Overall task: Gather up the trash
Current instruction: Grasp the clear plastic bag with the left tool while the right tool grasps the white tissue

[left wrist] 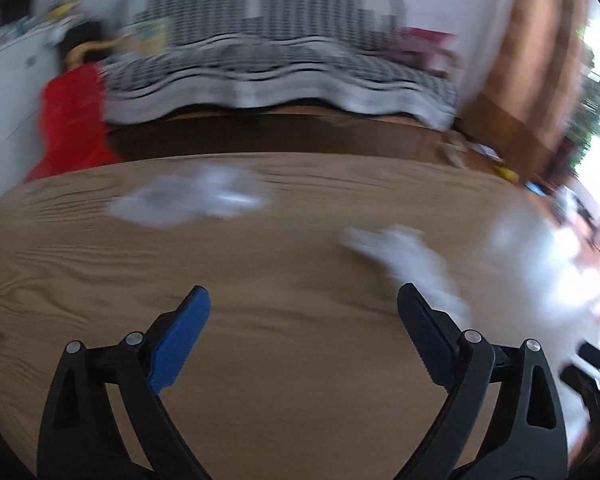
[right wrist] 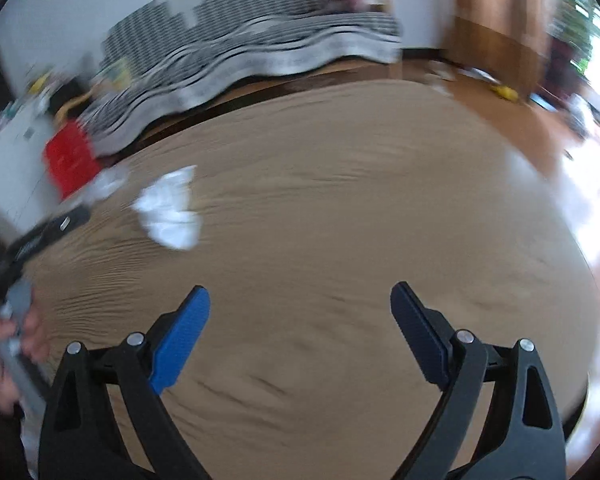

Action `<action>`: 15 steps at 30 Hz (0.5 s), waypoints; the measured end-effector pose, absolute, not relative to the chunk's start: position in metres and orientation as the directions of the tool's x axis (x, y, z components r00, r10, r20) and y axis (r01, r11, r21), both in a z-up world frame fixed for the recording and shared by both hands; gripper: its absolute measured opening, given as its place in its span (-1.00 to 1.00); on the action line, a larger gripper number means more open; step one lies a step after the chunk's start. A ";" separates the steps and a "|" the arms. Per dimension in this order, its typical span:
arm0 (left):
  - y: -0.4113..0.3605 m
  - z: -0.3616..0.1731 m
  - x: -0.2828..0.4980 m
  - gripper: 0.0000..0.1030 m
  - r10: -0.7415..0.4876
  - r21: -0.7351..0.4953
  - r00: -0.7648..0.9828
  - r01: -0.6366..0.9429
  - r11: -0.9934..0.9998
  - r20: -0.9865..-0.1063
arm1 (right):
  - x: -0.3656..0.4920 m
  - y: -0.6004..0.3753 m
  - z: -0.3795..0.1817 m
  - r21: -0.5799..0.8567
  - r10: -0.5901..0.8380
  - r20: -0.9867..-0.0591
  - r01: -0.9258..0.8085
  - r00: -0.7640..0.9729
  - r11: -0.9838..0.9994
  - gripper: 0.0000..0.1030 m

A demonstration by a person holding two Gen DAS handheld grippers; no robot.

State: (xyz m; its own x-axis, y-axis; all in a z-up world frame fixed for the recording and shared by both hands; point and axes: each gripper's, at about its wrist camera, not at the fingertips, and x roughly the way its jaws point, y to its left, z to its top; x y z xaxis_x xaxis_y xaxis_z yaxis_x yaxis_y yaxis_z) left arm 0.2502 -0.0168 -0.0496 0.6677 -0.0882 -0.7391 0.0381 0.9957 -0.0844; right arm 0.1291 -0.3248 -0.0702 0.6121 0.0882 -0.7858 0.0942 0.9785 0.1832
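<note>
Both views are motion-blurred. A crumpled white tissue lies on the round wooden table, just ahead and right of my left gripper, which is open and empty. A crumpled clear plastic piece lies farther away to the left. In the right wrist view the same tissue lies at the left, with the plastic piece beyond it. My right gripper is open and empty over bare wood. The left gripper's body shows at the far left edge.
A red object stands beyond the table at the left. A sofa with a black-and-white striped cover sits behind. A wooden door and bright window are at the right. Small items lie on the floor.
</note>
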 end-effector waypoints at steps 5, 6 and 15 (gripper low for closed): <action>0.026 -0.062 0.309 0.80 0.017 -0.035 0.650 -0.067 0.997 -0.760 | 0.192 -0.245 -0.084 0.081 0.088 -0.798 -0.040 0.596 0.996 0.79; 0.030 -0.064 0.317 0.80 0.024 -0.037 0.645 -0.080 0.996 -0.764 | 0.201 -0.237 -0.088 0.076 0.094 -0.801 -0.054 0.591 0.996 0.79; 0.035 -0.096 0.399 0.83 0.066 -0.044 0.601 -0.168 0.985 -0.796 | 0.264 -0.200 -0.117 0.032 0.090 -0.816 -0.110 0.572 0.993 0.79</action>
State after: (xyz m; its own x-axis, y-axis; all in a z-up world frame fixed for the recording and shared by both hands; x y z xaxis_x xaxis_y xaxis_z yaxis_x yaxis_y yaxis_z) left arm 0.3988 0.0352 -0.0961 0.6013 0.0664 -0.7962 -0.1676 0.9849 -0.0444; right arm 0.2641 -0.2004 -0.1166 0.5718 0.0896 -0.8155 -0.1102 0.9934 0.0318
